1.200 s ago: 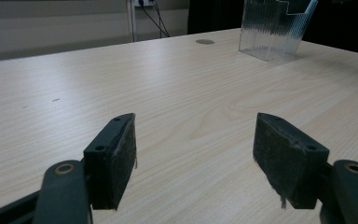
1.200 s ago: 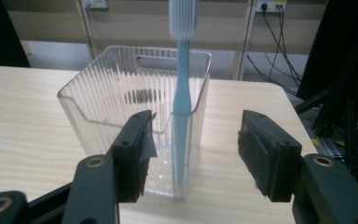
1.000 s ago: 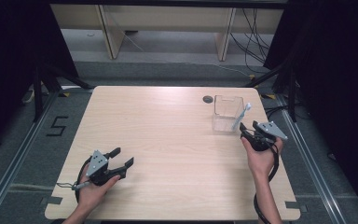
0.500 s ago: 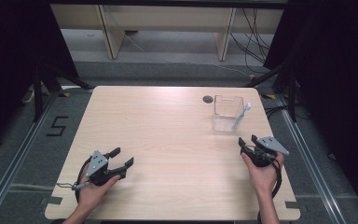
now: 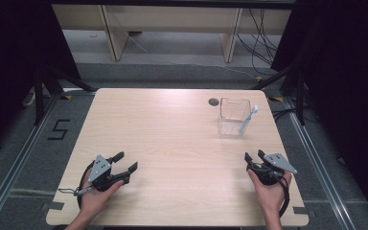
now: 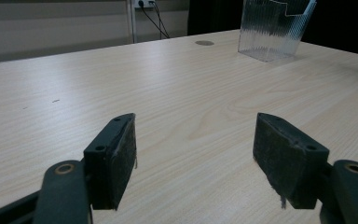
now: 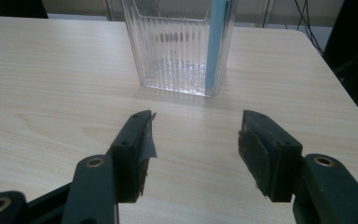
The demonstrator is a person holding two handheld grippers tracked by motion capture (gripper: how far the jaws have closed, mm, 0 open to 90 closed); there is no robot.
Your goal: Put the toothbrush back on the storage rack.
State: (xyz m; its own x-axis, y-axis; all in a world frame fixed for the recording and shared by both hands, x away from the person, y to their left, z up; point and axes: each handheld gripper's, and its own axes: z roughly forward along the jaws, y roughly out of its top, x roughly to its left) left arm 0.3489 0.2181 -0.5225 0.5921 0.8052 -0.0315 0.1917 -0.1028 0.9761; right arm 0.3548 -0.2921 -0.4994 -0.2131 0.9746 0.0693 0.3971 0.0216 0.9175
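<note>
Right tool (image 5: 254, 157) spread and empty, low over the desk (image 5: 172, 143) near its right front edge. Clear ribbed container (image 7: 179, 46) stands ahead, apart, a blue toothbrush (image 7: 214, 42) leaning inside. Left tool (image 5: 124, 162) likewise spread, front left.

A lab: bare table (image 5: 172, 134), dark curtains (image 5: 9, 57), floor cables (image 5: 263, 33).

Bare table (image 5: 172, 139) lies open all around; just the clear container (image 5: 233, 116) stands ahead of the right gripper (image 5: 255, 158).

Even overhead light, dark surroundings, soft glare on the table (image 5: 172, 129).
</note>
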